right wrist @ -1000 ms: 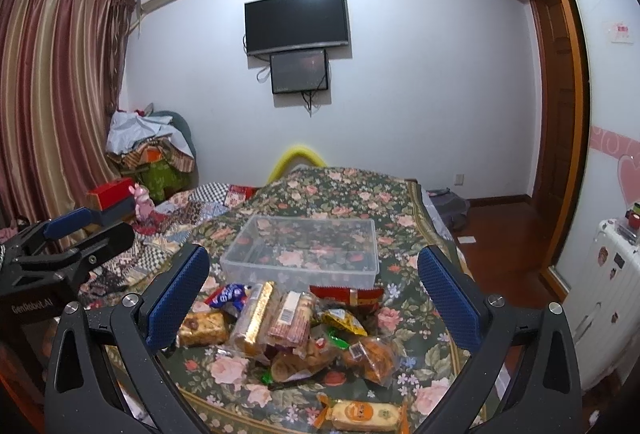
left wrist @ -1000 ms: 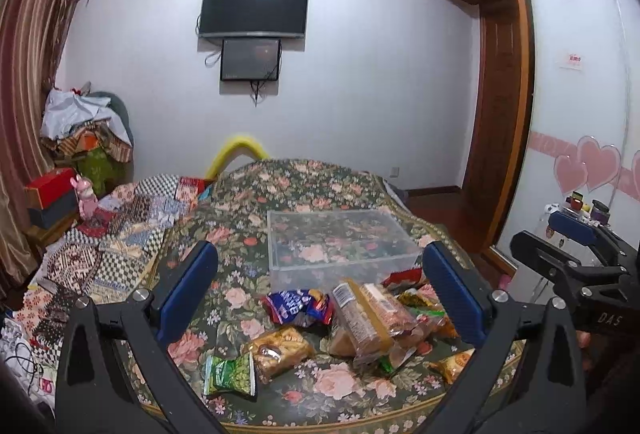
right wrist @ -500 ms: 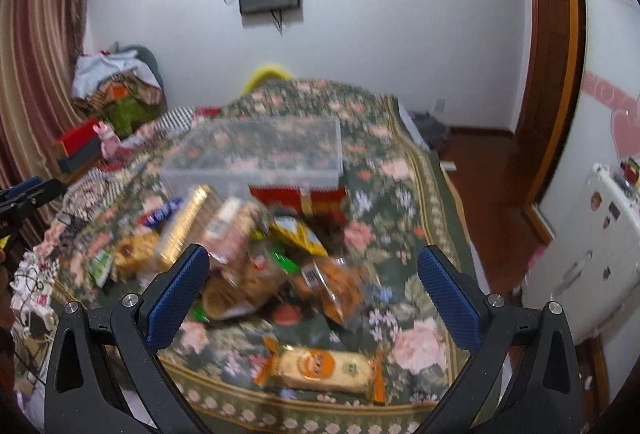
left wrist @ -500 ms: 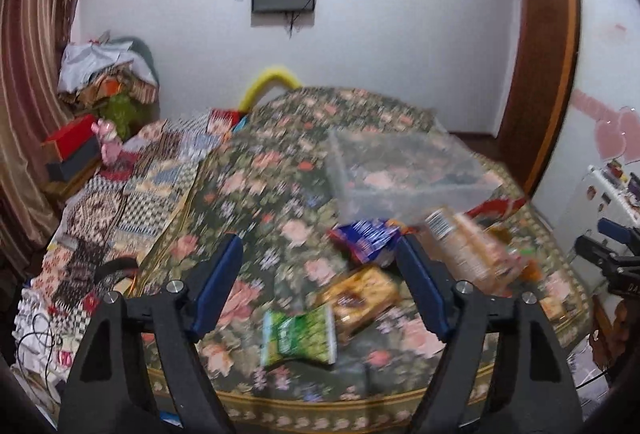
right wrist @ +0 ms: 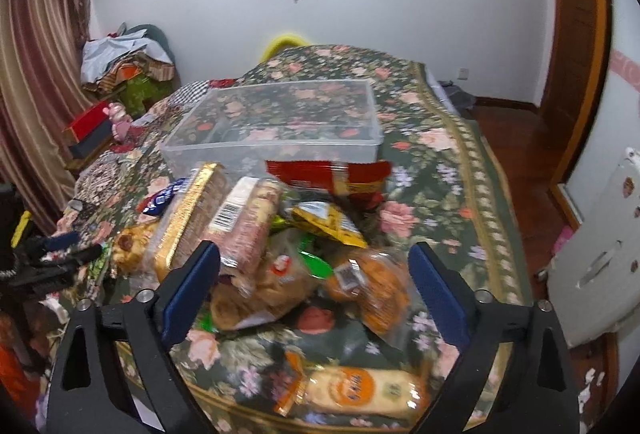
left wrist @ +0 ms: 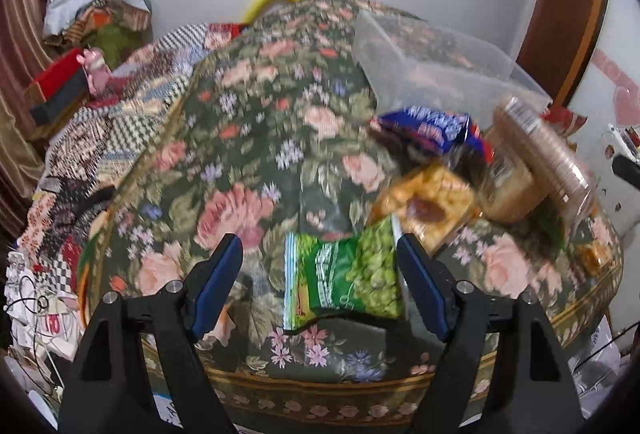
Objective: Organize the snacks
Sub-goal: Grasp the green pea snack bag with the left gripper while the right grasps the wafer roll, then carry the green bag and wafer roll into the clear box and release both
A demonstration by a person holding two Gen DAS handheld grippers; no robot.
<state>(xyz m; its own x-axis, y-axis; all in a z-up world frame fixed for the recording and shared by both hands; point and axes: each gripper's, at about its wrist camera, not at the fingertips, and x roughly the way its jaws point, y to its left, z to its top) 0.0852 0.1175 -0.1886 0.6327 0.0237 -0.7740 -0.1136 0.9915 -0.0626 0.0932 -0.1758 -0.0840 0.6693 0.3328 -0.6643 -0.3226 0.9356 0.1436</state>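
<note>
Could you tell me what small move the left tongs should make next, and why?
Probably ease the left tongs down and slightly right, then close on the green snack packet. They are open and empty, the packet lies flat on the floral cloth between the fingers but nearer the right one, apart from the pile, and the clear bin holds no snacks yet.

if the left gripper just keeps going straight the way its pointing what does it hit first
Most likely the green snack packet. It lies on the floral cloth between the open fingers of the left gripper, toward the right finger. Depth is hard to judge in the fisheye view, so the cloth could come first.
</note>
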